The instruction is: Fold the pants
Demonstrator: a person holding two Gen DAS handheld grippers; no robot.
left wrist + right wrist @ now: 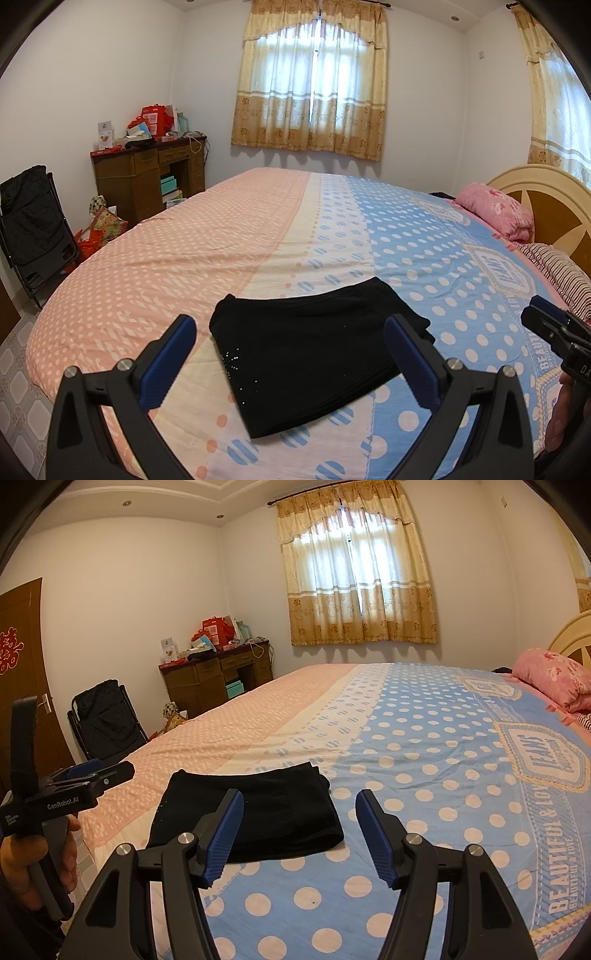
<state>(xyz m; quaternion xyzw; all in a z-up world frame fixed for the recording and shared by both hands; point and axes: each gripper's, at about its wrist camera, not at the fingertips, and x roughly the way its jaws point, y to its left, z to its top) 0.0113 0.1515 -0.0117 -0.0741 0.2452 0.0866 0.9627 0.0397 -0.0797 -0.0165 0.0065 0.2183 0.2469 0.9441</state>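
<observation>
Your left tongs (290,334) stand wide open w/ nothing between the pads; the black pants (314,350) show in the gap but lie on the bed beyond the tips, not gripped. Your right tongs (299,829) are also open, about mid-spread, empty, held over the blue dotted part of the bedspread (424,775) w/ the pants just left of their left pad. Neither touches the cloth, as far as I can tell.

The pants sit near the bed's near edge, straddling the cream stripe between the pink and blue halves, already a compact flat packet of several layers.

Handling, my guess: light, soft, floppy knit, no stiffness, so it'll sag and the layers may slide apart if you lift by one ply. Pinch thru the whole stack at a corner or along a thick folded edge, one tongs per end. Small sparkly studs near the left-front corner: avoid snagging them.

Orientation: the long axis runs roughly left-right across the bed, slightly skewed, w/ the stacked layer edges facing you in the left wrist view. Waist vs. hem end: can't tell.
</observation>
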